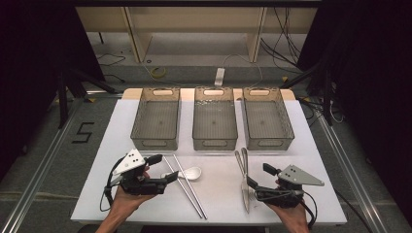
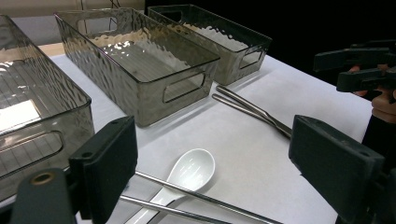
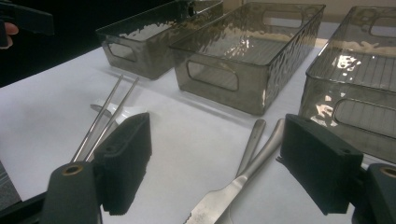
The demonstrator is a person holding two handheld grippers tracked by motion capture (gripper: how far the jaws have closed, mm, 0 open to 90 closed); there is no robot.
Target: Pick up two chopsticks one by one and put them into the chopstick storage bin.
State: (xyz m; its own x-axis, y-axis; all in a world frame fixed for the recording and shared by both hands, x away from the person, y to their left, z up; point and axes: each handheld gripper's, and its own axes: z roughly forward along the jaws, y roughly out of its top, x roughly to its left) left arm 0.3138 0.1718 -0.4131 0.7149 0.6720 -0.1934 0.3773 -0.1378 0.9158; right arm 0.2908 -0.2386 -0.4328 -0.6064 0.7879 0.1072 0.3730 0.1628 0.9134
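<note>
1. All three grey bins are empty: the left bin (image 1: 156, 118), the middle bin (image 1: 214, 118) and the right bin (image 1: 267, 118) stand side by side at the far part of the bench (image 1: 311, 194), so by the look of it no sorting has been done.
2. The chopsticks (image 1: 187, 183) and white spoon (image 1: 190, 173) lie on the bench in front of the middle bin, towards its left.
3. The knife (image 1: 245, 191) and a second metal piece beside it lie in front of the middle bin, towards its right.
4. The left gripper (image 1: 163, 167) is released, jaws wide, just beside the spoon, grasping nothing.
5. The right gripper (image 1: 260, 178) is also released, at the knife.
6. Everything is left to pick and place.
</note>
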